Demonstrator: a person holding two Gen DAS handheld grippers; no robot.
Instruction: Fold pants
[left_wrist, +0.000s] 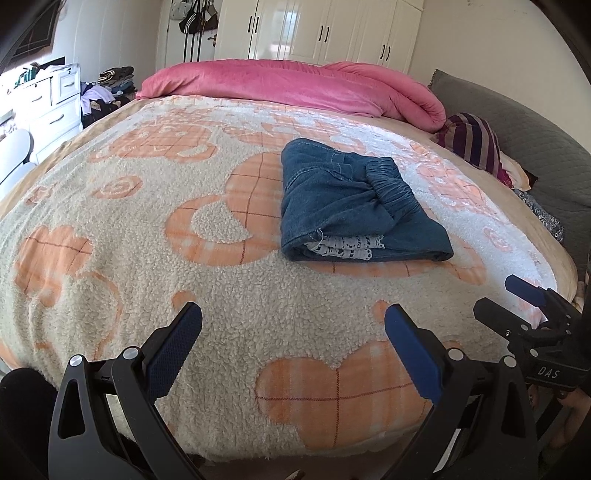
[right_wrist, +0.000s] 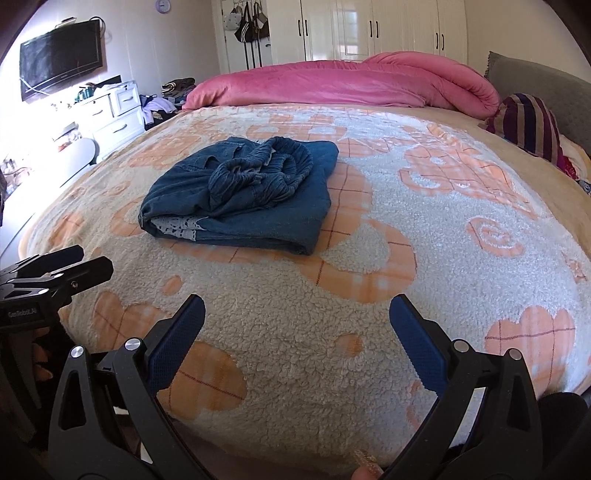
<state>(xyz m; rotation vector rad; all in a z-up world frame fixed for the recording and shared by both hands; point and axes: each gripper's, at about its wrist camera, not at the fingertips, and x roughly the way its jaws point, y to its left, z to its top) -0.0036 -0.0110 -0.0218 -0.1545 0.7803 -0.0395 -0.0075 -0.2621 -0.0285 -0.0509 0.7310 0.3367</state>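
Black television (right_wrist: 61, 72) only beyond the folded pants (right_wrist: 243, 206)

The pants (left_wrist: 354, 199) are showing as matt blue denim cloth, with a gathered ribbed waistband and a strip of white lace (left_wrist: 345, 248) peeking from the fold. The blanket (left_wrist: 147, 258) covering the bed is looking like nubbly, curly fleece, cream with peach patches. The pink duvet (left_wrist: 295, 83) behind is appearing soft and velvety. Each hand-held gripper, left (left_wrist: 293, 319) and right (right_wrist: 297, 312), is showing matt black plastic arms, shiny metal rivets and blue textured pads (right_wrist: 177, 343). The wardrobe doors (right_wrist: 351, 26) are gleaming glossy white
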